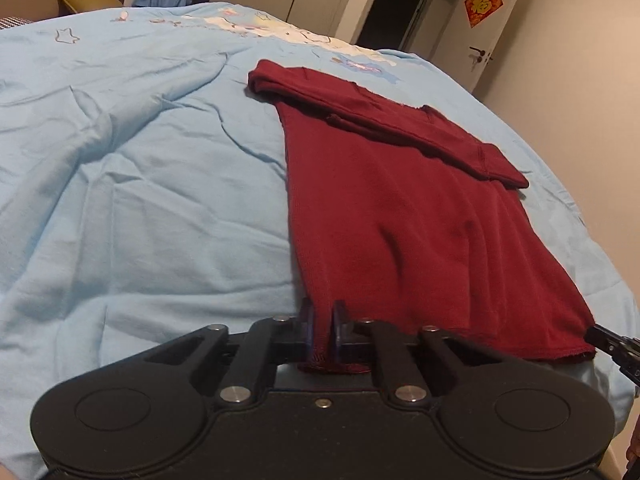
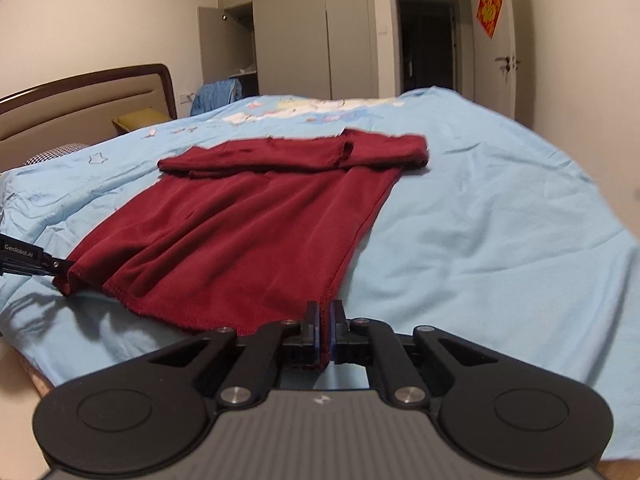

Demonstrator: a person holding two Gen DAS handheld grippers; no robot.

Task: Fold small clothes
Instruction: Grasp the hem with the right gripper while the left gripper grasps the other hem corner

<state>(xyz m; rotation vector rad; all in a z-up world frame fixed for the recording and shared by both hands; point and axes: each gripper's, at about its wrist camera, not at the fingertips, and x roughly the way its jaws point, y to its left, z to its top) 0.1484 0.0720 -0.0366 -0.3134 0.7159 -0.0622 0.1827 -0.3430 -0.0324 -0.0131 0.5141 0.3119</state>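
A dark red garment (image 1: pixel 400 208) lies flat on the light blue bedspread (image 1: pixel 140 200), its sleeves folded across the far end. My left gripper (image 1: pixel 323 316) is shut on the garment's near left hem corner. My right gripper (image 2: pixel 325 316) is shut on the near right hem corner of the same garment (image 2: pixel 260 220). In the left wrist view the tip of the right gripper (image 1: pixel 612 344) shows at the hem's right corner. The right wrist view shows the left gripper (image 2: pixel 36 264) pinching the left corner. The hem between both grippers lies stretched near the bed's front edge.
The bedspread (image 2: pixel 480 240) spreads wide on both sides of the garment, with cartoon prints at the far end. A headboard (image 2: pixel 80 104) and pillow stand at the left. Wardrobes (image 2: pixel 300 28), a dark doorway (image 2: pixel 428 40) and a door with a red decoration lie beyond.
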